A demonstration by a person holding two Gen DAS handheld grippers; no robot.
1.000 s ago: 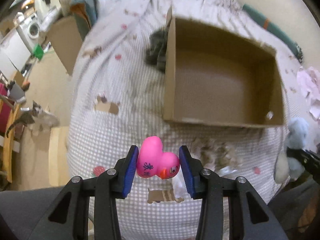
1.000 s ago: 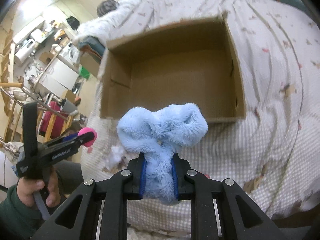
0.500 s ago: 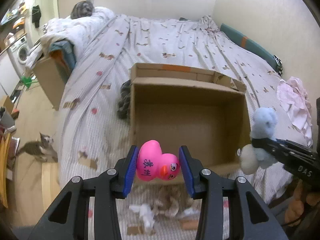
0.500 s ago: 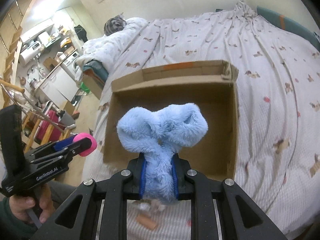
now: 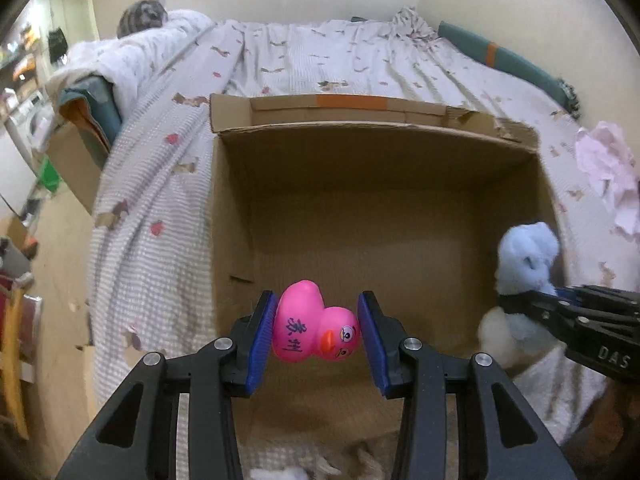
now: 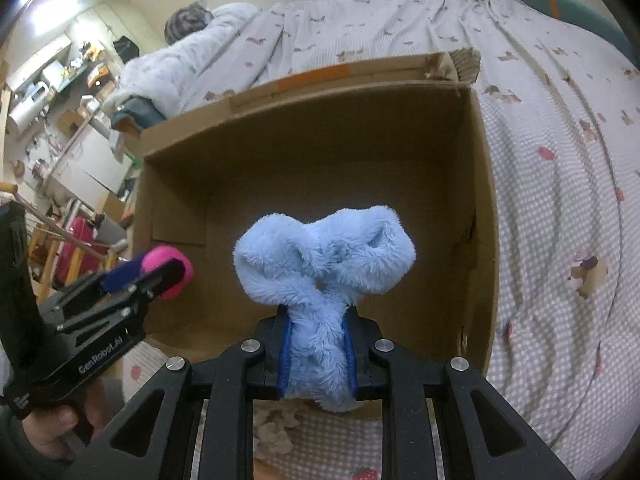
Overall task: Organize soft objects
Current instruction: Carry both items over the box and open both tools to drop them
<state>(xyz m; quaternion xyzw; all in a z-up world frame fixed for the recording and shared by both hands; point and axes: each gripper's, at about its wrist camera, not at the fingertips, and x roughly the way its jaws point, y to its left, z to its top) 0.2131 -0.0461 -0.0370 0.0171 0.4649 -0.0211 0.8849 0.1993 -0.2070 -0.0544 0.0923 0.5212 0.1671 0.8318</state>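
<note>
My left gripper [image 5: 318,338] is shut on a pink rubber duck [image 5: 314,328] with black writing and holds it over the near edge of an open, empty cardboard box [image 5: 360,216] on the bed. My right gripper [image 6: 316,354] is shut on a fluffy light-blue plush toy [image 6: 324,260] and holds it over the box's [image 6: 320,152] near edge. In the left wrist view the plush [image 5: 526,256] and right gripper [image 5: 576,312] show at the box's right side. In the right wrist view the left gripper [image 6: 160,270] with the duck [image 6: 170,264] shows at the box's left.
The box stands on a bed with a patterned white-and-lilac cover [image 5: 320,56]. A grey cat [image 5: 142,16] lies on a pillow at the far left. A pink cloth [image 5: 612,172] lies at the right. Scraps of stuffing [image 5: 288,472] lie before the box. Furniture clutters the room at left [image 6: 60,92].
Both grippers have moved forward toward the box and now hold their toys over its near edge. The box fills more of each view. Both grips are unchanged.
</note>
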